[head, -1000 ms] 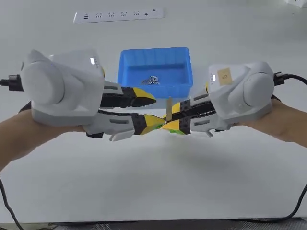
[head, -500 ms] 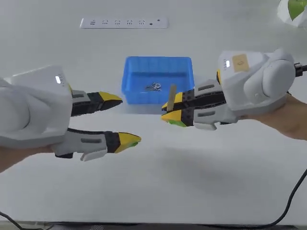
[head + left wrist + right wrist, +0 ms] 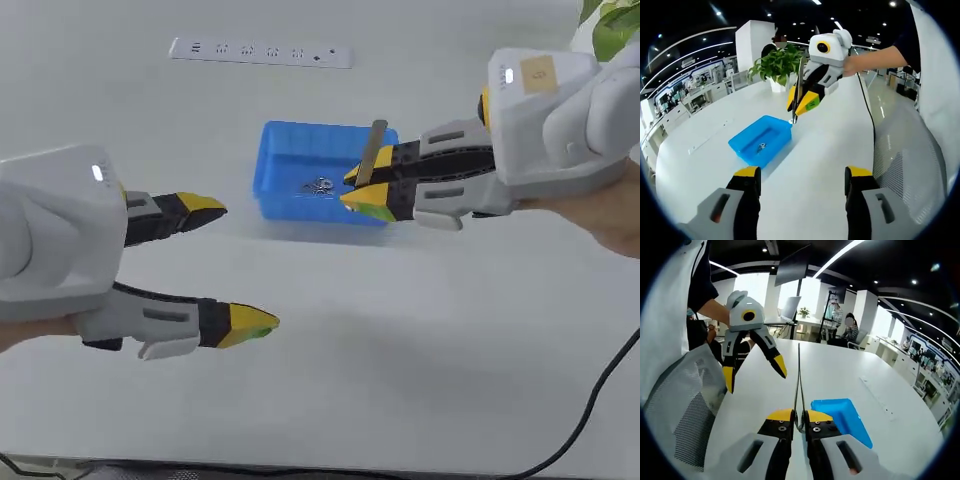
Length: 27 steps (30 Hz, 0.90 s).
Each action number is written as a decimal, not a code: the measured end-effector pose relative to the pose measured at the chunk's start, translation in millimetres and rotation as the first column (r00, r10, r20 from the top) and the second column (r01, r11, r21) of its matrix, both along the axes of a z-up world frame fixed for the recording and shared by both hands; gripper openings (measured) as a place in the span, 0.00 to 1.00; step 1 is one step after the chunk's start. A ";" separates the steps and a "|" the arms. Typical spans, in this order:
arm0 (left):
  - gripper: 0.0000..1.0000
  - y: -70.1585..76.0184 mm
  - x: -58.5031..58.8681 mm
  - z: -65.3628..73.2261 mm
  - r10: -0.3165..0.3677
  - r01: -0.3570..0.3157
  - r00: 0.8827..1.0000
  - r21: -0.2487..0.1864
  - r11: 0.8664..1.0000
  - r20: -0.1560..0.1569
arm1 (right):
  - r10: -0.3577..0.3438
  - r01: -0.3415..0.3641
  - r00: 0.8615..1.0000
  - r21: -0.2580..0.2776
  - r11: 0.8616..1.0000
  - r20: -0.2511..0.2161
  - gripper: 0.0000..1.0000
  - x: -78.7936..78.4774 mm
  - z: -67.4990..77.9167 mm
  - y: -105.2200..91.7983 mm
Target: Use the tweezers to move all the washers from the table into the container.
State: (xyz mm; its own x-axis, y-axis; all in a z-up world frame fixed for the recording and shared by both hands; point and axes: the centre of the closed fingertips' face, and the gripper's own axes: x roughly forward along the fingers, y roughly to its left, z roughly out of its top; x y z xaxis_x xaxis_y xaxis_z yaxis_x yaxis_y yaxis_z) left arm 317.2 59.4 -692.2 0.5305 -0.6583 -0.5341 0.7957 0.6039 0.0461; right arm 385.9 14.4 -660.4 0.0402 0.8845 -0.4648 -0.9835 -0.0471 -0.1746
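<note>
- right gripper (image 3: 352, 190): fingers clenched tight on the tweezers (image 3: 375, 150), gripping them partway along, so thin metal pokes out both above and below the fingers
- in the left gripper view, the lower tweezer tip hangs right by the near corner of the blue container (image 3: 272, 200). Can't tell if it's touching the rim or just above it
- washers (image 3: 318, 186): a little cluster lying on the container floor. In the head view they're just beside the right fingertips, on the side facing the left gripper
- left gripper (image 3: 240, 265): fingers released and spread wide, nothing between them, hovering over the bare white surface (image 3: 400, 350)
- the left fingers are well apart from the right ones, with the container sitting out ahead of them, between the two grippers
- the right gripper view has the tweezers running straight out from between its own fingers as a thin line, with the container just off to one side of them
- a white power strip (image 3: 262, 52) lies on the surface well beyond the container, past both sets of fingers
</note>
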 end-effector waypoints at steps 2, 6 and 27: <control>0.73 0.3 0.1 1.7 0.002 -0.002 1.000 -0.006 1.000 0.013 | 0.001 -0.001 1.000 -0.007 1.000 0.019 0.09 6.4 2.9 1.2; 0.77 2.4 0.6 3.3 0.012 -0.012 1.000 -0.017 1.000 0.016 | -0.015 0.015 0.999 -0.004 1.000 0.033 0.09 24.8 6.1 4.4; 0.98 19.4 4.8 -23.9 0.059 -0.059 0.996 0.003 0.998 -0.071 | -0.053 0.052 0.999 -0.050 0.997 -0.014 0.09 93.1 -62.9 34.9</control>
State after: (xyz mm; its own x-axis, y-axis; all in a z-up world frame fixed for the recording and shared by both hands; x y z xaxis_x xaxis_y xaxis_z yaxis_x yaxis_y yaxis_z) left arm 322.0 78.7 -716.1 0.5290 -0.6266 -0.5722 0.7602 0.6496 -0.0085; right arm 479.0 49.3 -723.3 0.0784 0.8574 -0.5086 -0.9874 -0.0036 -0.1583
